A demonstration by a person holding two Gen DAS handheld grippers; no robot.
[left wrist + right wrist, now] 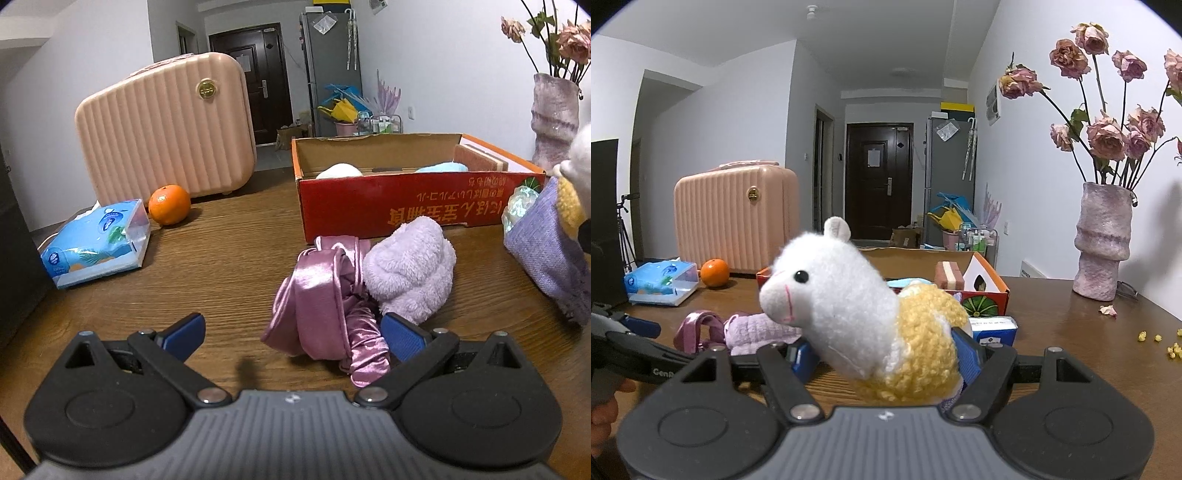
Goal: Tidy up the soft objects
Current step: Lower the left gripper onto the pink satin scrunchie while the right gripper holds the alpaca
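Note:
My left gripper (293,334) is open and low over the wooden table (229,266). A crumpled pink satin cloth (321,306) lies between its blue pads, close to the right one. A lilac fluffy towel (410,273) rests against the cloth, in front of the red cardboard box (406,199). My right gripper (884,354) is shut on a plush toy (849,295) with a white head and yellow woolly body, held above the table. The toy (576,177) shows at the right edge of the left wrist view, over a purple knitted cloth (543,251).
The box holds a white soft item (340,171), a blue one (439,168) and a sponge (476,157). A tissue pack (96,243), an orange (170,205) and a pink suitcase (166,125) stand at the left. A vase of roses (1104,240) and yellow crumbs (1171,347) are at the right.

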